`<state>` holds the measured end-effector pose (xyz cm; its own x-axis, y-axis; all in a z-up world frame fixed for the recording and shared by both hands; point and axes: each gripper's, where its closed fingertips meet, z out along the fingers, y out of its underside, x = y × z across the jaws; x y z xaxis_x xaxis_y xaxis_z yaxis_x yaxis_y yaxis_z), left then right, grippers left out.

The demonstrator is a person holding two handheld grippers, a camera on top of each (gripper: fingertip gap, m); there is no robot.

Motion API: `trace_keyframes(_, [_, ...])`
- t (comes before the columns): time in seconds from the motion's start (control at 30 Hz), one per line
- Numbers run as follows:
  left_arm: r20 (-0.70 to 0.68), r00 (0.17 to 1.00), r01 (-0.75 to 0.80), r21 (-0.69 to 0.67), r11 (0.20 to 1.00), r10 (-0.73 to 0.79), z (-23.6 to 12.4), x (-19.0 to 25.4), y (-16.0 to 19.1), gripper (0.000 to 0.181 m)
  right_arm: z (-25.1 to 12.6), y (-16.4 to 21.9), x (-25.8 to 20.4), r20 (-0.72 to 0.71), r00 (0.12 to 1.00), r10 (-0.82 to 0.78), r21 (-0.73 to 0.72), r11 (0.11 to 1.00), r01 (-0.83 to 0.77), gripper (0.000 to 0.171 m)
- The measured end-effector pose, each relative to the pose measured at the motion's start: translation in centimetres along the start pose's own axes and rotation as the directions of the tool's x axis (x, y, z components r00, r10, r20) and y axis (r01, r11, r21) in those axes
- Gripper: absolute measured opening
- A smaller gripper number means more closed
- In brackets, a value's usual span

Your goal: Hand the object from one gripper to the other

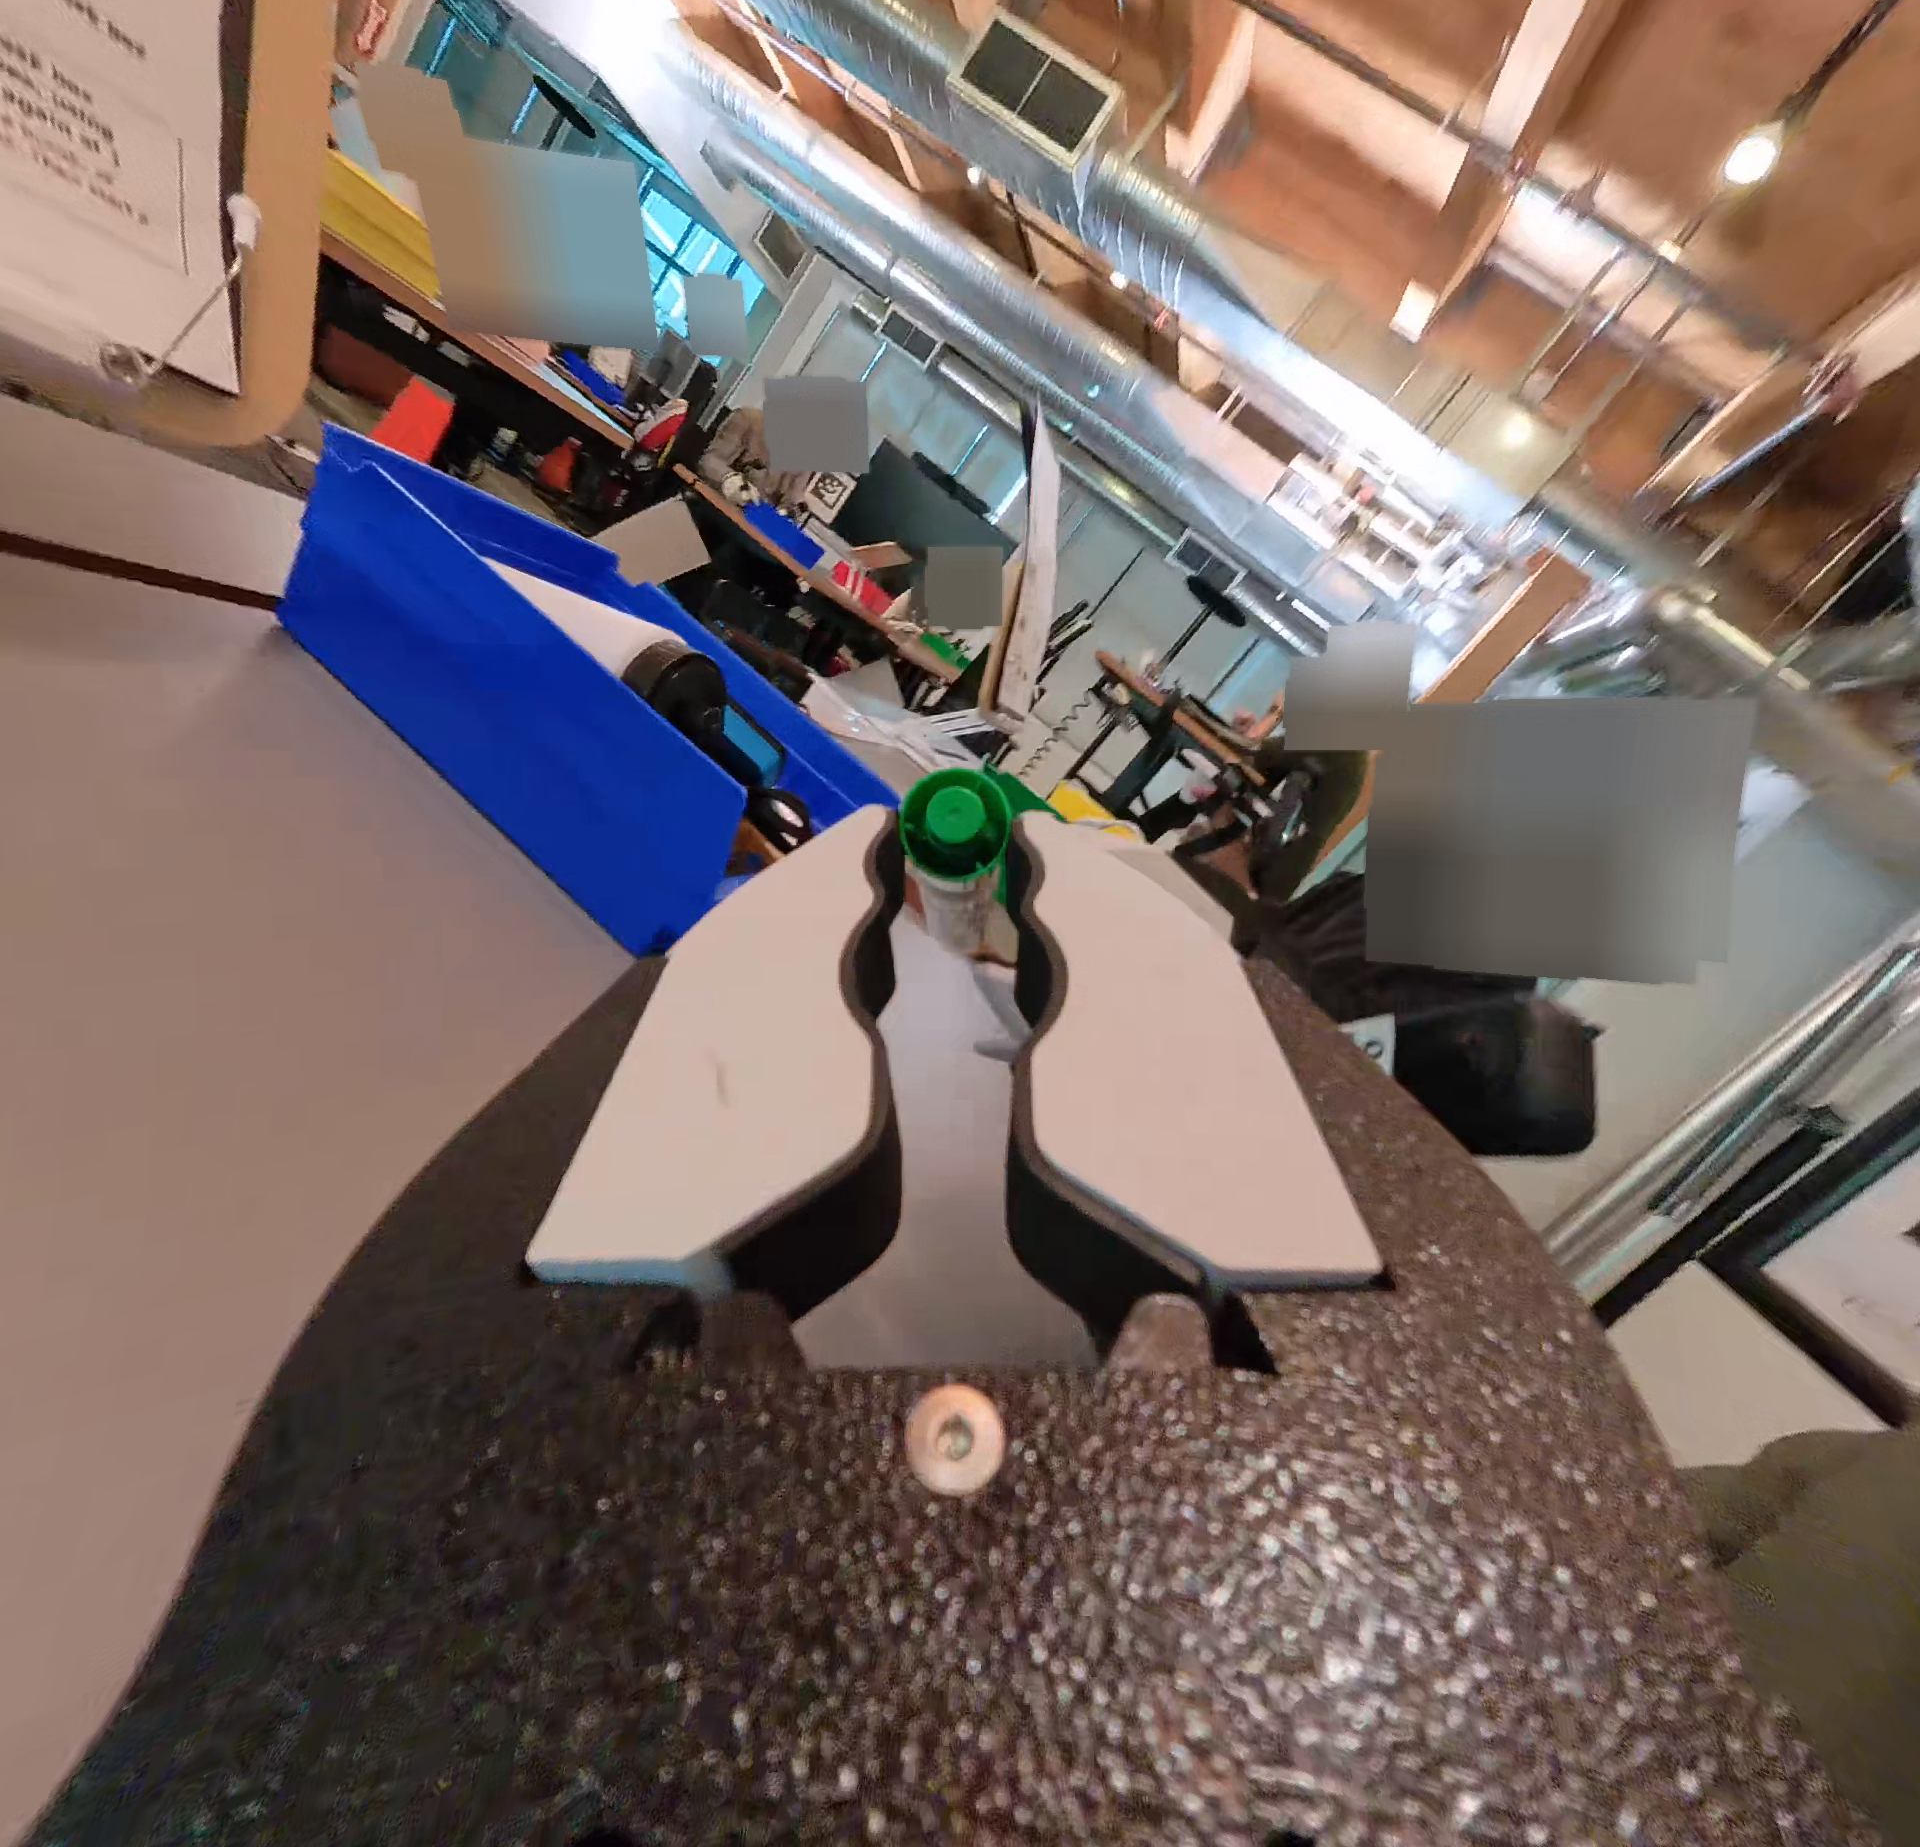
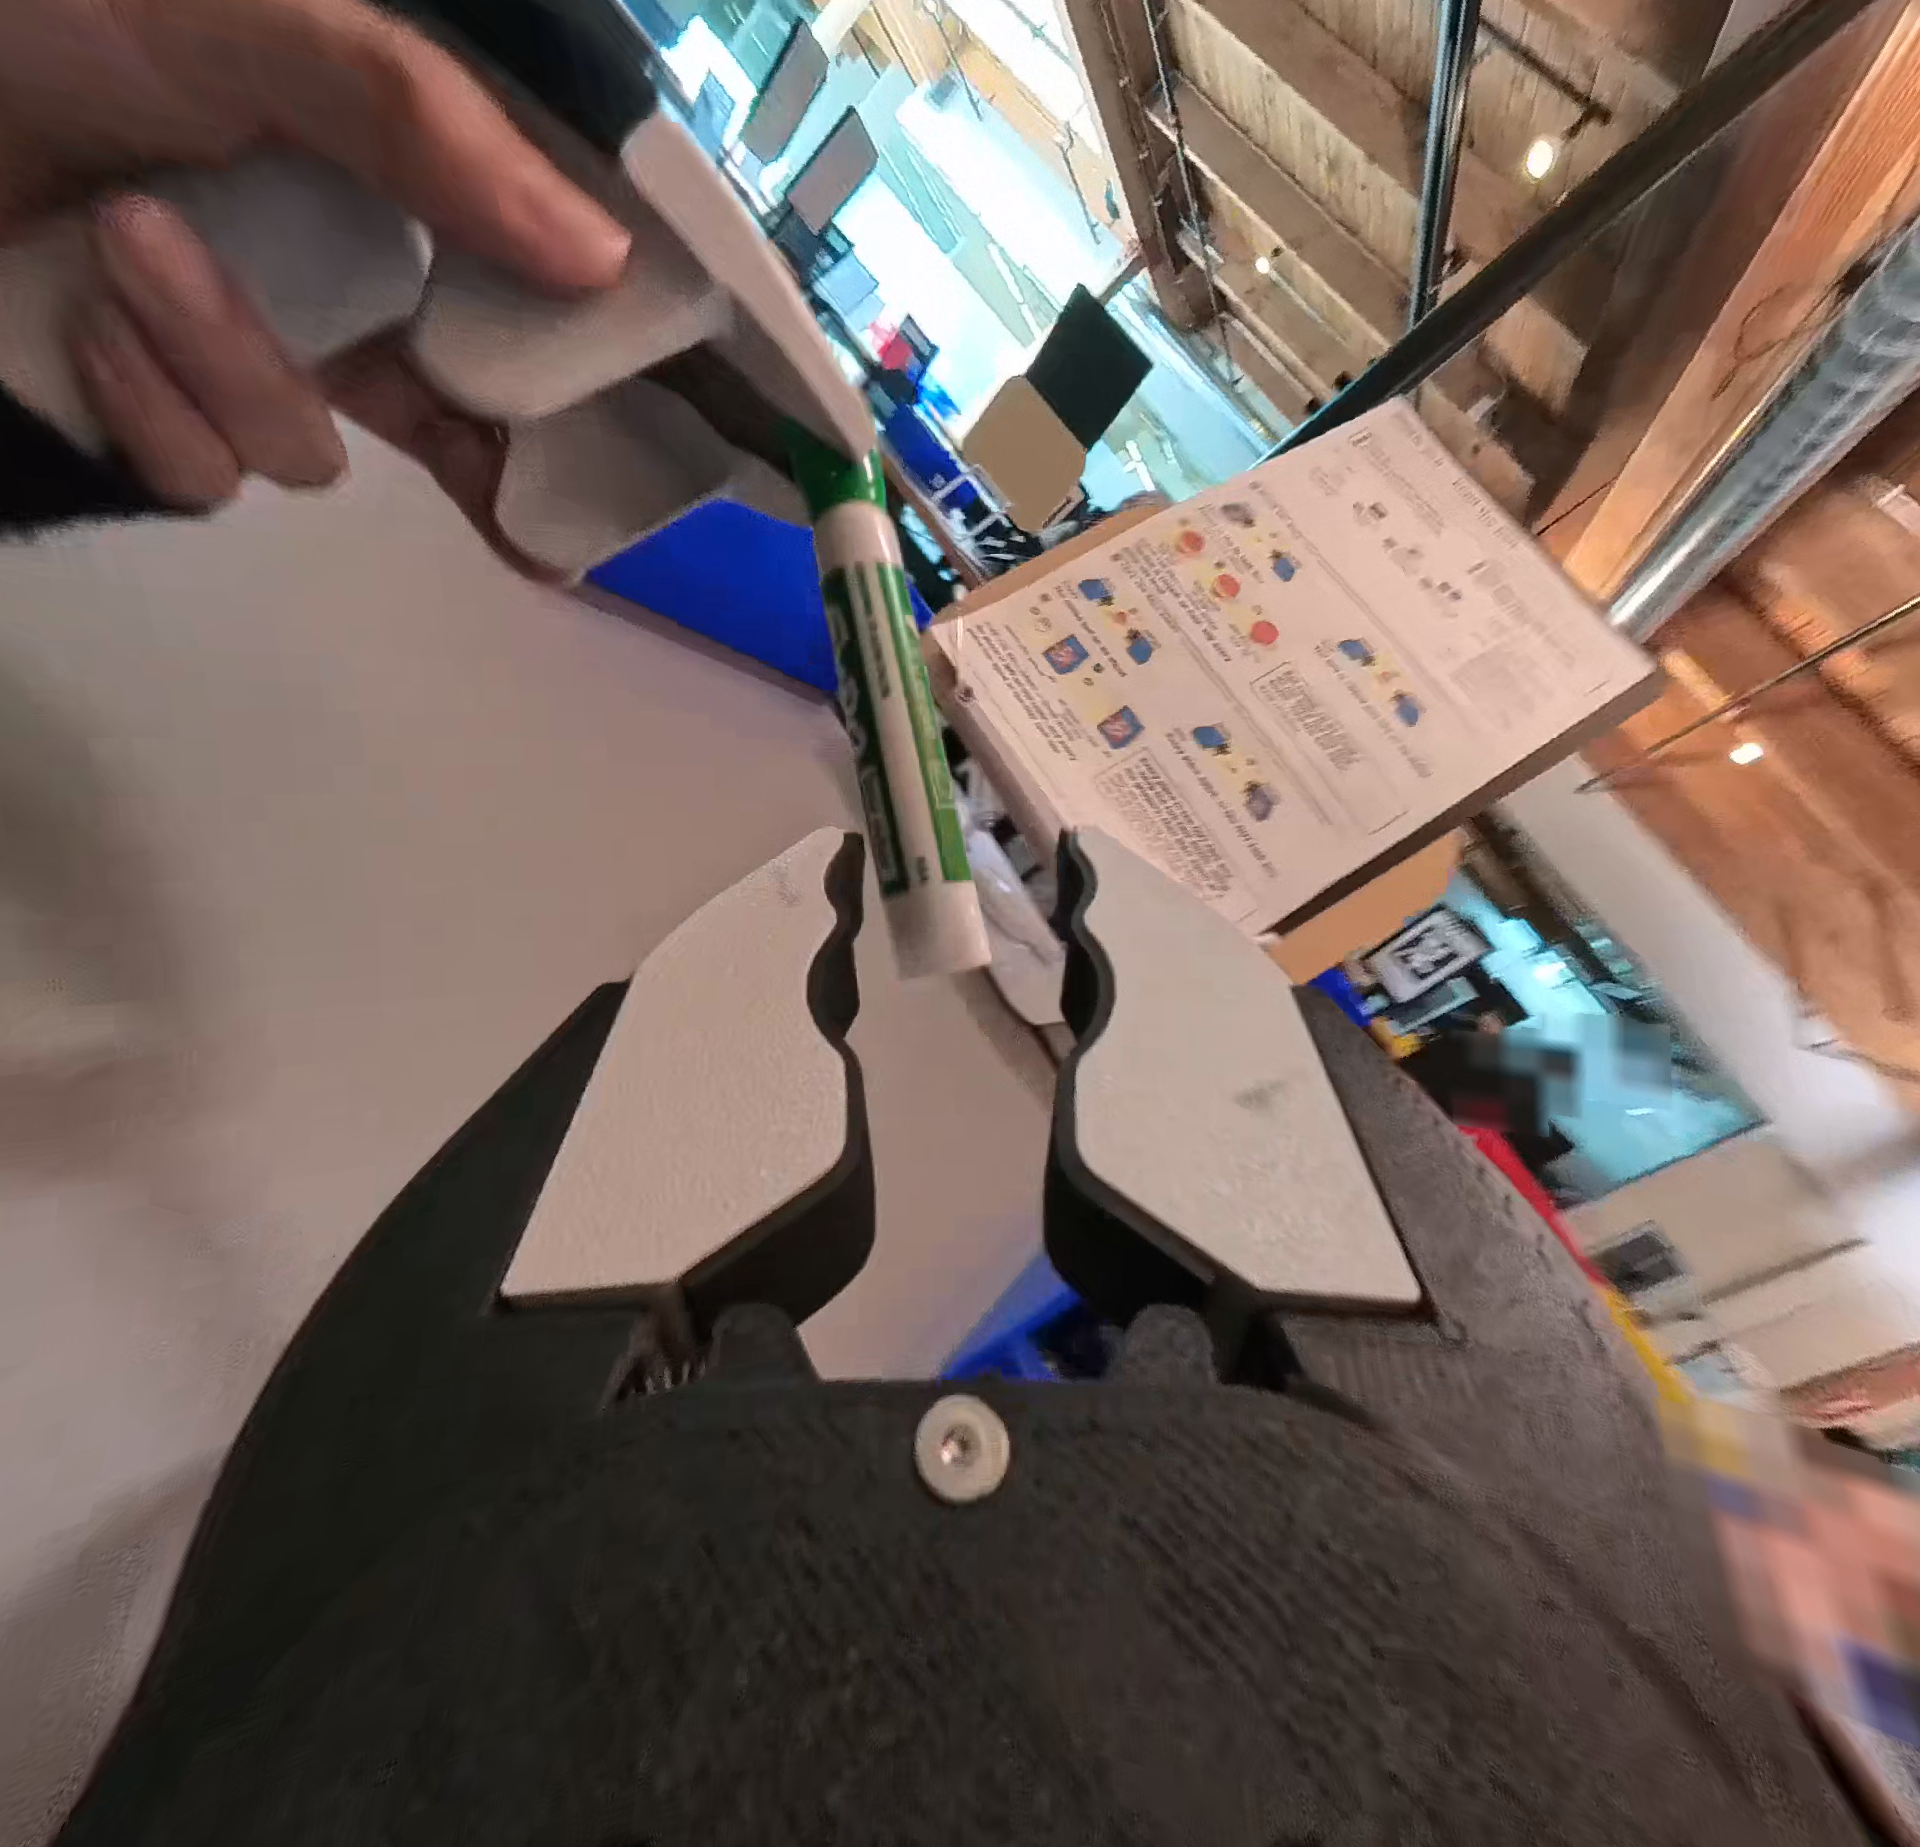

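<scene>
A green-capped white marker is clamped between the fingertips of my left gripper, cap end toward the camera, held above the table. In the right wrist view the same marker hangs down from the left gripper, held by its green cap, with a person's hand on that gripper. My right gripper is open. The marker's white lower end sits in the gap between its fingertips, nearer the left finger, with no clear contact.
A blue bin with a white roll and dark items stands on the grey table to the left. A board with a printed instruction sheet stands behind the marker. Workbenches and ceiling ducts fill the background. The left gripper's tips are roughly 8 centimeters from the right gripper's.
</scene>
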<state>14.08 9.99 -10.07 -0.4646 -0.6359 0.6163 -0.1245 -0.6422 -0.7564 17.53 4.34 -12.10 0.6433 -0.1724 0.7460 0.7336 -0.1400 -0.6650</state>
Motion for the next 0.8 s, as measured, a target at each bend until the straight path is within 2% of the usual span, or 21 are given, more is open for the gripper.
trace_keyframes(0.1, [-0.019,0.999,0.043,0.016,0.999,-0.043,0.0,0.2,-0.1,0.018,0.6,0.2,-0.8,-0.005,0.996,-0.087,-0.026,0.996,0.086,0.035])
trace_keyframes(0.17, [-0.015,0.999,0.037,0.0,0.999,-0.037,0.2,0.3,0.2,0.018,1.1,0.4,-0.9,-0.036,0.991,-0.132,-0.066,0.989,0.13,0.02])
trace_keyframes(0.23, [0.005,1.0,0.005,-0.002,1.0,-0.005,0.1,0.3,0.1,0.018,1.4,0.6,-0.9,-0.042,0.986,-0.164,-0.108,0.981,0.158,0.019])
trace_keyframes(0.37, [0.003,0.998,-0.057,0.001,0.998,0.057,-0.2,0.7,-0.4,0.019,1.6,0.1,-1.5,0.017,1.0,0.001,-0.071,0.997,0.0,0.019])
trace_keyframes(0.47, [-0.036,0.986,-0.165,0.012,0.986,0.165,-0.3,1.8,-0.7,0.018,1.4,-0.6,-2.2,0.131,0.963,0.234,-0.008,0.972,-0.235,0.019])
trace_keyframes(0.53, [-0.06,0.966,-0.253,-0.001,0.968,0.252,-0.3,2.5,-0.4,0.019,1.1,-1.4,-2.3,0.226,0.885,0.406,0.035,0.905,-0.424,0.019])
trace_keyframes(0.63, [-0.091,0.922,-0.381,-0.025,0.924,0.377,-0.1,3.1,0.3,0.031,0.4,-2.5,-2.4,0.399,0.693,0.601,0.056,0.738,-0.673,0.019])
trace_keyframes(0.8, [-0.185,0.876,-0.465,-0.077,0.882,0.446,0.1,3.3,2.2,0.038,-1.2,-3.8,-3.8,0.628,0.412,0.66,-0.027,0.547,-0.836,0.019])
